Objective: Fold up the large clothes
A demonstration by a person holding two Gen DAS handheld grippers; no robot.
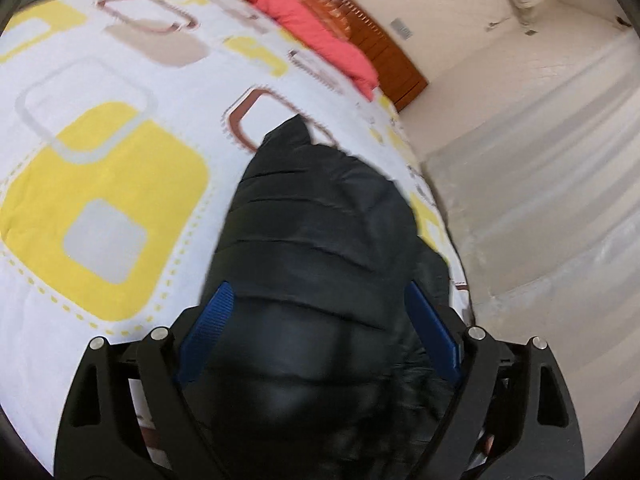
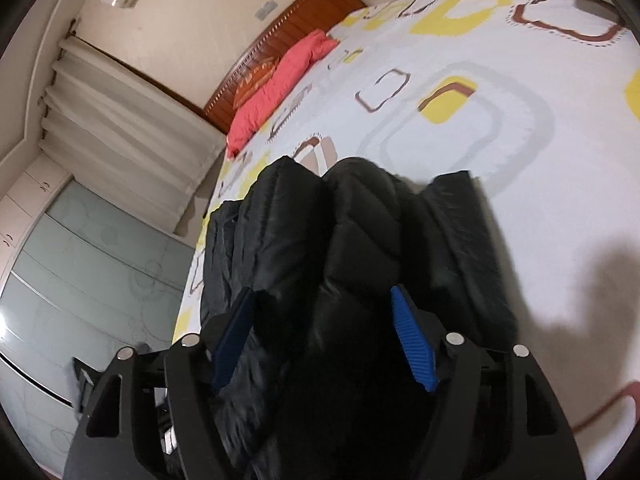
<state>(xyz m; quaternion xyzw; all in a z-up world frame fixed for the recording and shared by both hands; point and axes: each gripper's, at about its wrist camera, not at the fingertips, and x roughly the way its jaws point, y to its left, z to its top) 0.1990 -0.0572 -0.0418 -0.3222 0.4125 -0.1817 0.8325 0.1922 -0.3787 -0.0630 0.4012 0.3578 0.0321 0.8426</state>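
- Basically, the bed [image 1: 100, 208] fills most of both views: white cover with rounded yellow, grey and brown squares, lots of bare cover beyond and beside the jacket, its side edge dropping off just past the jacket toward the curtain [image 2: 120, 128].
- Black jacket [image 1: 320, 232], puffy, shiny, quilted in horizontal ribs, lies bunched near that bed edge; in the right wrist view it shows as several upright folds [image 2: 360, 240].
- Coral-pink pillow [image 1: 320, 40] well apart from it, against the brown wooden headboard [image 1: 384, 52].
- Left gripper [image 1: 320, 308]: jaws spread wide, jacket bulging between the blue ribbed pads [image 1: 218, 312]; not clamped as far as I can see.
- Right gripper [image 2: 324, 328]: also spread, jacket fold between the pads [image 2: 412, 340], pad contact hard to judge.
- The jacket's near end is hidden under both grippers and blurred; its collar and sleeves can't be made out.
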